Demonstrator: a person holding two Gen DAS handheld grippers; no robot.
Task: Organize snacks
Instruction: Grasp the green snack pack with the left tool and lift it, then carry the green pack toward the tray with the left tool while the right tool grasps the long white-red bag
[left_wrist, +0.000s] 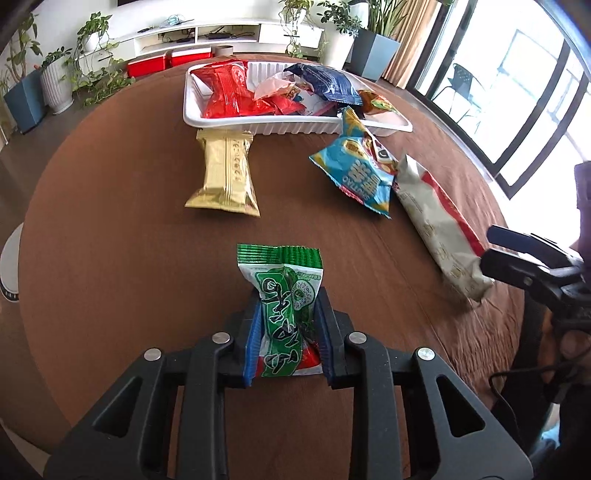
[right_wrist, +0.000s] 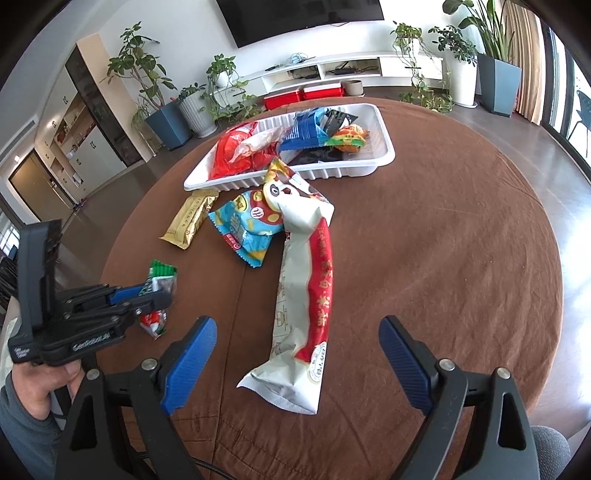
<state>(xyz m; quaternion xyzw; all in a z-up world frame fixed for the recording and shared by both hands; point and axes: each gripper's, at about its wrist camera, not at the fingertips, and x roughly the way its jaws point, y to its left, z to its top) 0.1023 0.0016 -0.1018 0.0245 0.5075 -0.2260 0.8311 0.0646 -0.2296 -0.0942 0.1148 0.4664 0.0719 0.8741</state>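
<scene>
A green seaweed snack packet (left_wrist: 280, 273) is pinched between the blue pads of my left gripper (left_wrist: 288, 295), which is shut on it just above the brown round table (left_wrist: 129, 258). The right wrist view shows the same grip from the side: left gripper (right_wrist: 155, 295), green packet (right_wrist: 160, 273). My right gripper (right_wrist: 295, 325) stands wide open over the near end of a long white-and-red packet (right_wrist: 306, 295), pads clear of it. A white tray (left_wrist: 277, 127) at the far side holds several red, blue and orange packets.
A gold bar packet (left_wrist: 225, 173) lies in front of the tray. A light-blue chip bag (left_wrist: 358, 173) leans on the tray's rim and overlaps the long packet (left_wrist: 436, 218). The right gripper (left_wrist: 493, 245) shows at the table's right edge. Potted plants stand beyond the table.
</scene>
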